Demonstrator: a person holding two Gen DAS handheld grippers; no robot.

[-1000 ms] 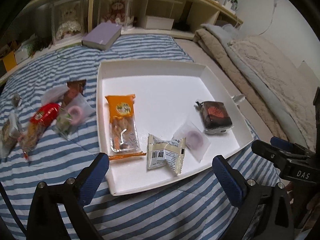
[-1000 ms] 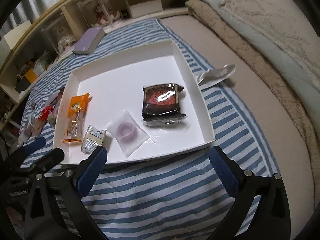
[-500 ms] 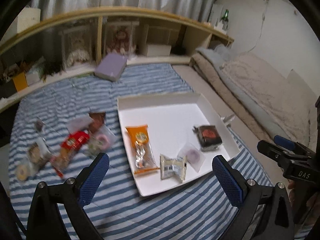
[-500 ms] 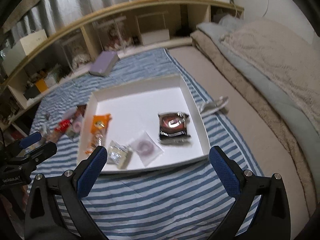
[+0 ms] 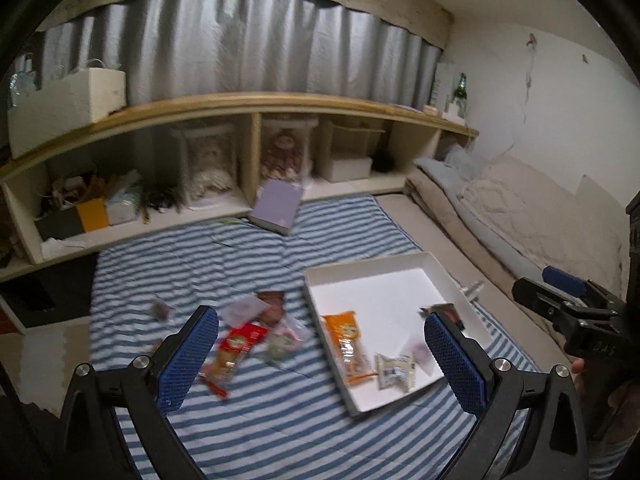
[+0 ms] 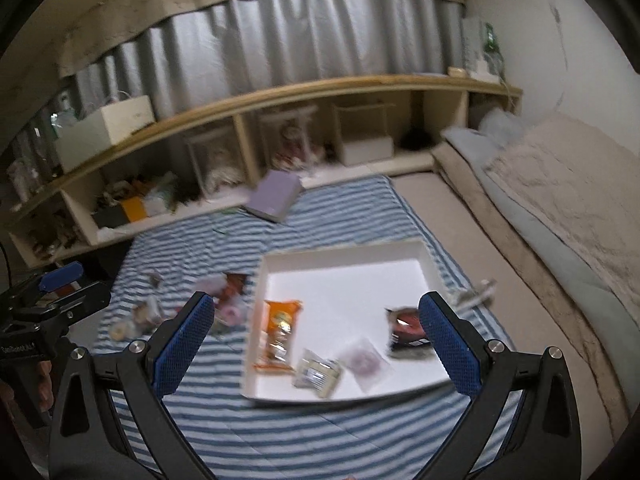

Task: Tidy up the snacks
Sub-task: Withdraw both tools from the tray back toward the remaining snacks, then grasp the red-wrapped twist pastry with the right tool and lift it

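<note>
A white tray (image 5: 374, 264) (image 6: 340, 254) lies on the blue-striped blanket. In it are an orange packet (image 5: 346, 338) (image 6: 280, 330), a white wrapped snack (image 5: 394, 370) (image 6: 318, 372), a clear pouch with a purple ring (image 6: 362, 360) and a dark cake packet (image 6: 406, 334). Left of the tray lies a loose pile of snacks with a red packet (image 5: 236, 346) among them. My left gripper (image 5: 320, 356) hangs open and empty, high above the pile and tray. My right gripper (image 6: 312, 348) is also open and empty, high over the tray.
A low wooden shelf (image 5: 248, 104) with boxes and dolls runs along the back, under a grey curtain. A lilac box (image 5: 278, 206) leans at the blanket's far edge. Folded beige bedding (image 6: 560, 200) lies to the right.
Both grippers have risen and pulled back from the tray, so the tray and snacks look smaller and more of the room shows. Both stayed open and empty.
</note>
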